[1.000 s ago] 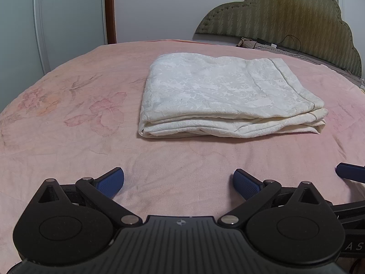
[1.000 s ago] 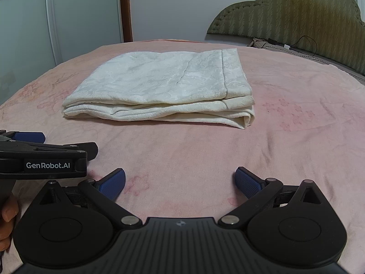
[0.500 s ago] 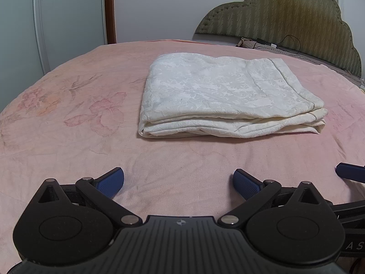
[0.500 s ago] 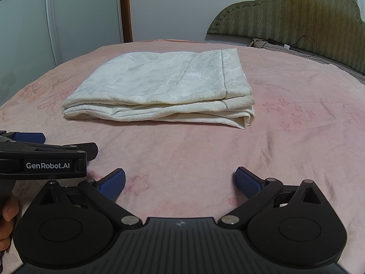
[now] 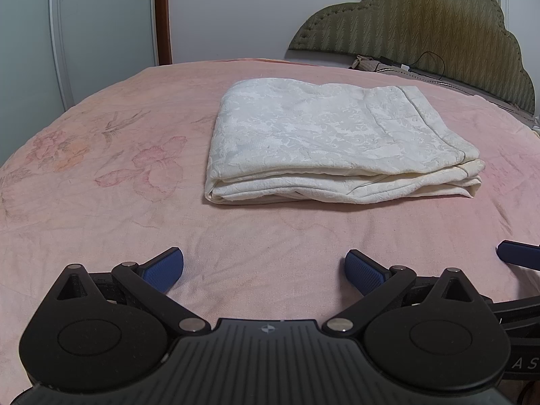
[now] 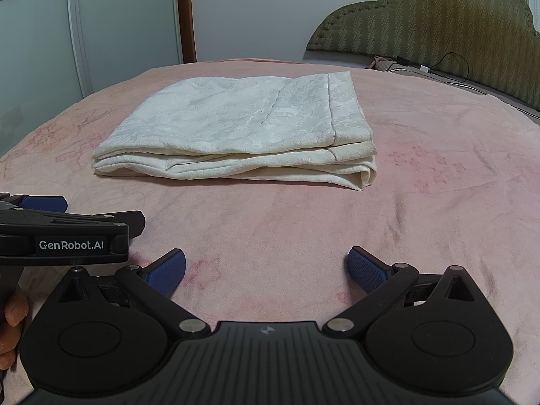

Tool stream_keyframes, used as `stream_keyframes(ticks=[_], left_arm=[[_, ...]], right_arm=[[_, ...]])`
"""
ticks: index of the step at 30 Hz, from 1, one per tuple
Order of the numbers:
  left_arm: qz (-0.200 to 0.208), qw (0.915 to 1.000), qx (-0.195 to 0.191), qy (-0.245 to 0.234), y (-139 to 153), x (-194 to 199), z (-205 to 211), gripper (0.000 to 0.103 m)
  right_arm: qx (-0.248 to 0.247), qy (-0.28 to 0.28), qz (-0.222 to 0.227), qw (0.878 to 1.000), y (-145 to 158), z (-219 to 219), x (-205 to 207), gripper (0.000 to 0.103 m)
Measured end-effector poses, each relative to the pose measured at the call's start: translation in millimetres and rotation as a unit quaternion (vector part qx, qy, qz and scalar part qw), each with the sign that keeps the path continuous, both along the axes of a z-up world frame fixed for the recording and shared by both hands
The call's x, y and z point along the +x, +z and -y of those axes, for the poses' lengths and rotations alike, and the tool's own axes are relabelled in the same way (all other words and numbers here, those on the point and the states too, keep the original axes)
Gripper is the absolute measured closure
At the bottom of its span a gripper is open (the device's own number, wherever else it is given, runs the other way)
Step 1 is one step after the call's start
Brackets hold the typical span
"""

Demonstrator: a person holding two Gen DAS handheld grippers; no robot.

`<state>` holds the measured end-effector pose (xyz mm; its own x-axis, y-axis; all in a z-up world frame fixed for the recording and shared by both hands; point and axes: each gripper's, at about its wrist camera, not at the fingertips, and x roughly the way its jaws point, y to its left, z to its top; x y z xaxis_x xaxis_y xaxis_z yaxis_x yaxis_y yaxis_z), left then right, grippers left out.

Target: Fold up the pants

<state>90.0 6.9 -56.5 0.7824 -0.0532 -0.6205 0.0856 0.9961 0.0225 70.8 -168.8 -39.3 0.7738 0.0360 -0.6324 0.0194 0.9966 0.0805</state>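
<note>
Cream-white patterned pants [image 5: 324, 141] lie folded into a flat rectangular stack on the pink bed, also seen as the pants [image 6: 243, 131] in the right wrist view. My left gripper [image 5: 265, 266] stands open near the bed's front, well short of the stack, with nothing between its blue pads. My right gripper [image 6: 266, 266] is open too, empty, and apart from the pants. The left gripper's body [image 6: 64, 236] shows at the left edge of the right wrist view, held by a hand [image 6: 13, 307]. A blue fingertip of the right gripper [image 5: 519, 258] pokes in at the right of the left wrist view.
The pink floral bedspread [image 5: 101, 175] covers the whole bed around the stack. A padded olive headboard [image 5: 422, 23] stands at the back right with a cable and small items [image 5: 398, 65] below it. A wardrobe door [image 6: 111, 27] and white wall lie behind.
</note>
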Motion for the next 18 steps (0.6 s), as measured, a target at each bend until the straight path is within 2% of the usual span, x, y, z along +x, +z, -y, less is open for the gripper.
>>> stream_keyframes(ticks=[18], left_arm=[[0.000,1.0000,0.001,0.000,0.1,0.6,1.5,0.000]], right_arm=[[0.000,0.000,0.000,1.000,0.0,-0.3,-0.4,0.000]])
